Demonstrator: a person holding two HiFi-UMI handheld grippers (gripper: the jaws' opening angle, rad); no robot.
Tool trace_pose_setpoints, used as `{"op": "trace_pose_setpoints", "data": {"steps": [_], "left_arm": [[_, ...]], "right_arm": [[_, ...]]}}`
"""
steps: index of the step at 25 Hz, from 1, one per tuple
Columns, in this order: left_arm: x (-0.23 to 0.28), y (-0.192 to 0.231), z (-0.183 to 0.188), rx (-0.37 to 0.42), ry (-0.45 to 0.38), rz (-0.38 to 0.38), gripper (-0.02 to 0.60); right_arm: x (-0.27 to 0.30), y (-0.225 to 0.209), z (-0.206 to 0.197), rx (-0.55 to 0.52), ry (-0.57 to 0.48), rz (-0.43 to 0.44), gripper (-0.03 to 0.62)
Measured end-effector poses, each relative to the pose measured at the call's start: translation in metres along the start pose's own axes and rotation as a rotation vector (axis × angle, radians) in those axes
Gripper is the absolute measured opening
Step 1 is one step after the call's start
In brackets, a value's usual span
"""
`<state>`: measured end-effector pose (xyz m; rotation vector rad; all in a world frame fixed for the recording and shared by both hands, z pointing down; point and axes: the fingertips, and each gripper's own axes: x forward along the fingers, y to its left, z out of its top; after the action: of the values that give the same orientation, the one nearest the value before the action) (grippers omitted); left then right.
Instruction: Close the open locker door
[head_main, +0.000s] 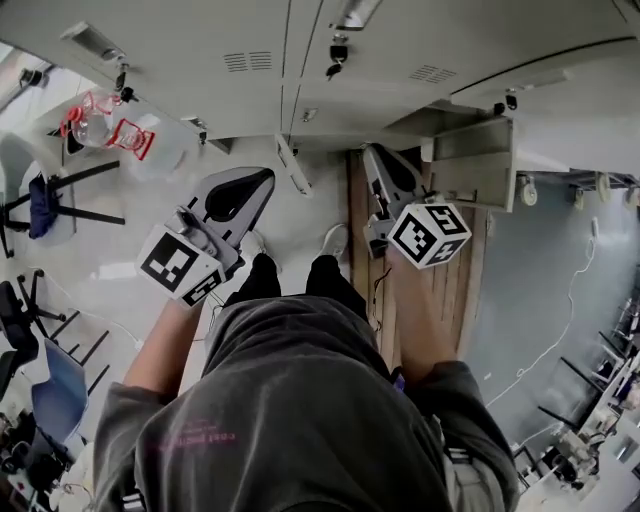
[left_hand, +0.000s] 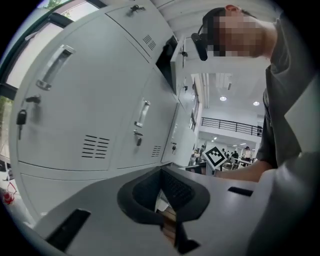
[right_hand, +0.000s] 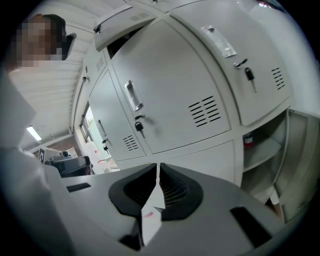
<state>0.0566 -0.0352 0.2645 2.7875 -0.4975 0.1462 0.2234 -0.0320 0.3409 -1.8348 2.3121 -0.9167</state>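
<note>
The locker door (head_main: 478, 182) stands wide open, low in the bank of lockers (head_main: 200, 60), swung out over a strip of wooden floor (head_main: 440, 290). In the head view it lies to the right of the right gripper (head_main: 376, 158), near its jaws but clear of them. In the right gripper view the door (right_hand: 300, 165) shows only at the far right edge, beside the open compartment and its shelf (right_hand: 262, 150). It is well off the line of the right gripper (right_hand: 157, 167), whose jaws point at closed fronts. Those jaws are drawn together to a thin slit with nothing between them.

The left gripper (head_main: 258, 182) is held further left, well apart from the door, and its own view does not show that door. The jaws of the left gripper (left_hand: 161, 172) meet at the tips and grip nothing.

A second door (right_hand: 131, 21) in the top row is ajar with a dark gap behind it. It shows high above both pairs of jaws, and the left gripper view has it (left_hand: 181, 62) up and to the right.
</note>
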Motion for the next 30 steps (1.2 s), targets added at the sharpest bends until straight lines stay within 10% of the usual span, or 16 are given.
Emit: {"op": "trace_pose_setpoints", "data": {"steps": [30], "left_arm": [[0.302,-0.238,-0.014,0.084,0.151,-0.333,0.008]], "right_arm": [[-0.275,-0.303,0.072,0.131,-0.206,-0.325,0.035]]}}
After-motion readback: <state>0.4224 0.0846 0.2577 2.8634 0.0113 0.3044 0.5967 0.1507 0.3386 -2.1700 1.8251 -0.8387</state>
